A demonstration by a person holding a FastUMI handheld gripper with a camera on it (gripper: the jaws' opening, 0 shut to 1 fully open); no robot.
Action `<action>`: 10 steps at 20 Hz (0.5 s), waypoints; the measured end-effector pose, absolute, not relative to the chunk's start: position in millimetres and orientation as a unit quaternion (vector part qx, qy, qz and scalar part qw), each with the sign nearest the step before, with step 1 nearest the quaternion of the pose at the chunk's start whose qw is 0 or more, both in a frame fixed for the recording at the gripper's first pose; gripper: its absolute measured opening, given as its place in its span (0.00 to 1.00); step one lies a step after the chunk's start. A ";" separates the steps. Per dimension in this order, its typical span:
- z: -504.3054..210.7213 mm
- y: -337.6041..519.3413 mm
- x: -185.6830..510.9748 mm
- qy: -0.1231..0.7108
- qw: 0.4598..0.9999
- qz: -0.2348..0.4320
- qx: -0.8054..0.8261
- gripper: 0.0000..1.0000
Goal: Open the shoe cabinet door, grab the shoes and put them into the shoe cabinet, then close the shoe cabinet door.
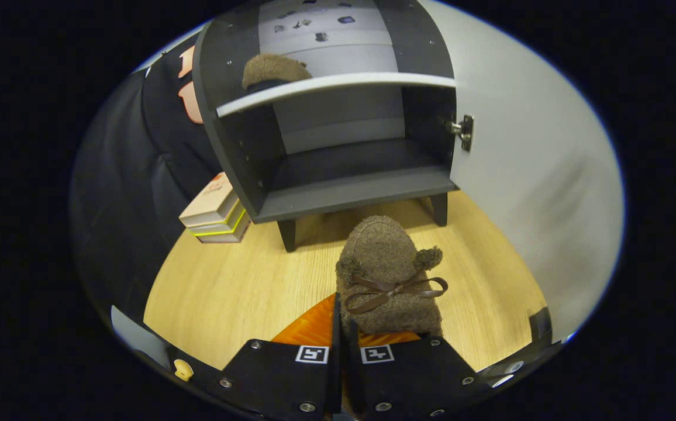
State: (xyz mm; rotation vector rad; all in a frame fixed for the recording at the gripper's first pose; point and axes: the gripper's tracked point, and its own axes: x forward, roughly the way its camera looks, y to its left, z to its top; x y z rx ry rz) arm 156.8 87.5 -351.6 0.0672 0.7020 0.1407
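Gripper point(342, 327) fingers are closing nearly together, seemingly pinching the fuzzy shoe's point(387, 275) soft heel; it's looking light, floppy, heading toward the open cabinet point(344, 193).

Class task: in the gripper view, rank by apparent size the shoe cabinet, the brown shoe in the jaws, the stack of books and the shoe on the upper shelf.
1. shoe cabinet
2. brown shoe, enlarged by nearness, held in the closed gripper
3./4. stack of books and partly hidden shelf shoe: too alike to rank.

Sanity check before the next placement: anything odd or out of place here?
Nothing stands out. Cabinet door is open, one shoe sits on the upper shelf, and the claw is shut on the second shoe, which is upright.
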 end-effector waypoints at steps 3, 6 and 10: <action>-306.1 81.6 174.0 0.325 0.944 0.059 0.014 0.06; -257.3 86.0 198.0 0.288 0.955 0.067 0.015 0.06; -207.4 81.0 236.1 0.251 0.966 0.067 0.004 0.06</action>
